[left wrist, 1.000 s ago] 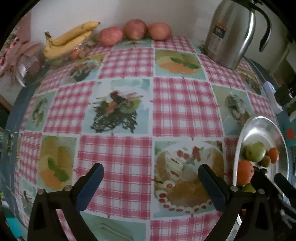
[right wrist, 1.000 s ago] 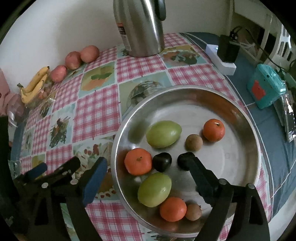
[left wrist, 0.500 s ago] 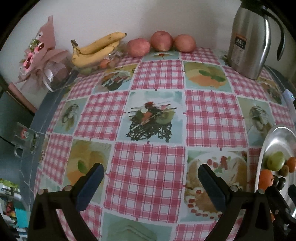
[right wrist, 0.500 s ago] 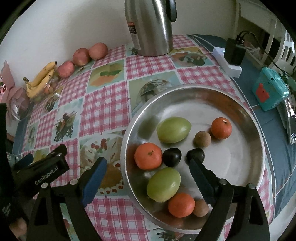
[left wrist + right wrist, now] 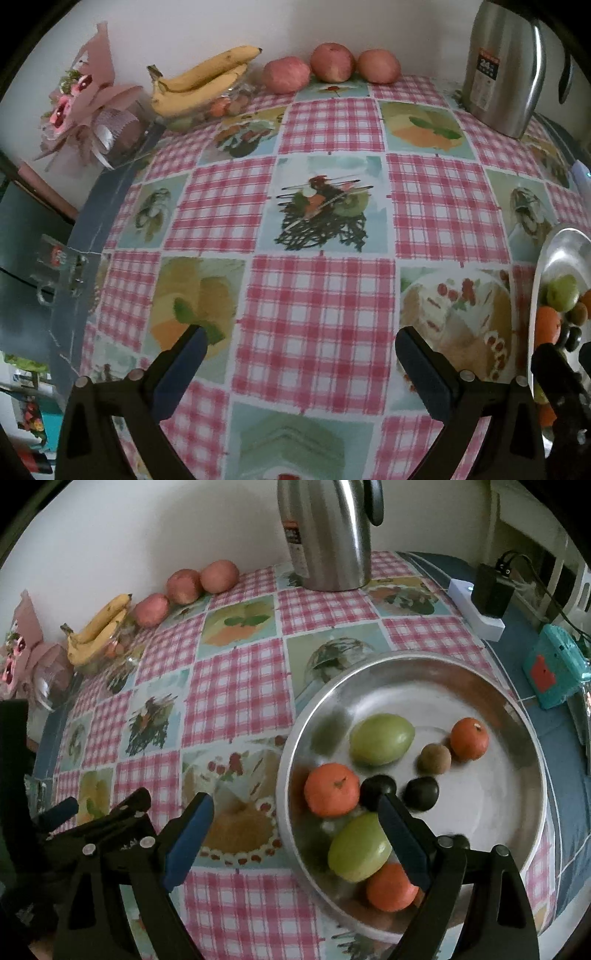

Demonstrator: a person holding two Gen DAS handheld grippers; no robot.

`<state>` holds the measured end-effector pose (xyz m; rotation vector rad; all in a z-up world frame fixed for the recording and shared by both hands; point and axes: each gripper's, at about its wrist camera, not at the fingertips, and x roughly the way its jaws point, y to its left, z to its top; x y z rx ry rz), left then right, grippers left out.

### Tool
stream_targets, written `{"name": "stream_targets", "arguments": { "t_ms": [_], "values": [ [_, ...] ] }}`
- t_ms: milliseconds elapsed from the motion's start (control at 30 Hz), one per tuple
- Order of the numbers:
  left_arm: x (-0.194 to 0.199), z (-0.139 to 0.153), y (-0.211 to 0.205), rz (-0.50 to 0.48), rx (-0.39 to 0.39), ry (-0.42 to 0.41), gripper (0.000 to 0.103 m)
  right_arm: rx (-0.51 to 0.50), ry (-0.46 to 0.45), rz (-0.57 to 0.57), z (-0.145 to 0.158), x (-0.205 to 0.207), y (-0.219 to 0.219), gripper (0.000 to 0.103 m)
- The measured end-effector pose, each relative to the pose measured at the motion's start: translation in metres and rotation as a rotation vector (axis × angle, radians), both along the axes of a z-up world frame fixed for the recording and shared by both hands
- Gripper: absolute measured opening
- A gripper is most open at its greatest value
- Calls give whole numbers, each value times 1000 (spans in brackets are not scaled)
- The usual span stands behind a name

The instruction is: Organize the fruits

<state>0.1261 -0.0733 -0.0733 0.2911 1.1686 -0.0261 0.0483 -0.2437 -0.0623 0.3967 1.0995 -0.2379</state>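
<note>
Table (image 5: 314,295): covered by a pink checked cloth with printed food pictures; the middle is free, with wide room between the wall side and the near edge; a blue border runs along the left edge.
Steel tray (image 5: 498,709): round, at the right side of the table; its rim lies close to the near edge.
Kettle (image 5: 328,535): steel, upright at the back by the wall; its label shows "24", the rest is too small to read.
Bananas (image 5: 203,81): at the back left, on a clear bowl by the wall.
Apples (image 5: 332,62): three in a row against the wall, between bananas and kettle.
Fruits in tray: two green ones (image 5: 382,738), three oranges (image 5: 332,790), two dark plums (image 5: 421,792) and a brown kiwi (image 5: 434,758).
Left gripper (image 5: 299,350): jaws wide apart, nothing between them, over the free cloth.
Right gripper (image 5: 295,818): jaws wide apart, empty, across the left rim of the tray.
</note>
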Motion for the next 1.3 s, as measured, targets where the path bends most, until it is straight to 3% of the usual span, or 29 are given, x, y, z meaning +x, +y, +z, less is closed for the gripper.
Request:
{"name": "stream_targets", "arguments": {
  "t_ms": [667,1300],
  "values": [
    [-58,52,43,19,-38,-38,103,-1,-67,38,47,-52,36,91],
    [-88,43,59,13,-98,-26,103,-14,-39,56,44,-77,49,91]
  ]
}}
